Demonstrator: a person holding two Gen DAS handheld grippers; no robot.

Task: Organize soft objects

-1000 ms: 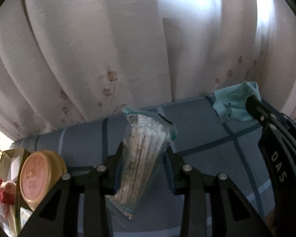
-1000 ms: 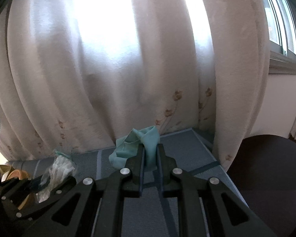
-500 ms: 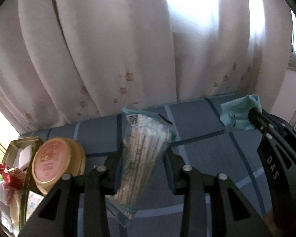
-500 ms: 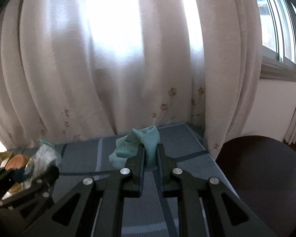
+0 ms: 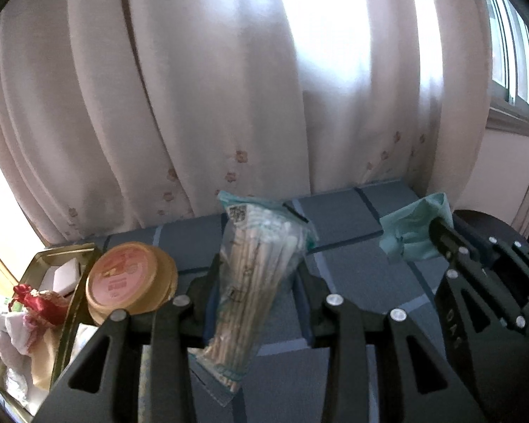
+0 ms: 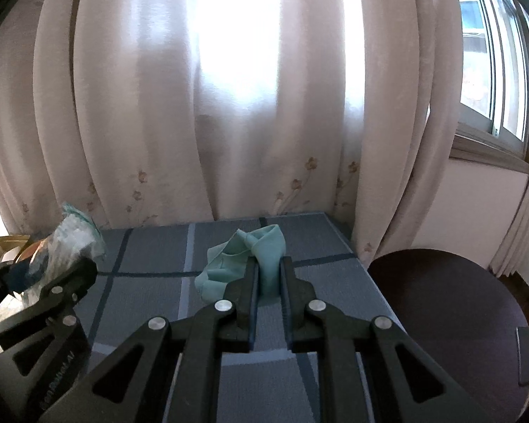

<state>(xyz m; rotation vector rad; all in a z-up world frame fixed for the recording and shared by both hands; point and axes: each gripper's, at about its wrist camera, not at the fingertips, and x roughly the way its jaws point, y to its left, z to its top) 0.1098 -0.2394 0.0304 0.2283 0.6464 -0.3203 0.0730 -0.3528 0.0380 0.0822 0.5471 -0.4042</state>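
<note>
- Fingers (image 5: 208, 282) of the left gripper (image 5: 257, 282) clamp a clear plastic bag of cotton swabs (image 5: 254, 278); a small square code is printed near its top, too small to read.
- Left of it, a round tan tin with a pink label (image 5: 123, 278) leans on a gold-rimmed tray (image 5: 67, 303); the label's writing is illegible.
- Below lies a blue checked bench (image 6: 151, 282), backed by a pale flowered curtain (image 6: 229, 105).
- Right gripper (image 6: 268, 275) pinches a crumpled teal cloth (image 6: 247, 257); its body reads "DAS".
</note>
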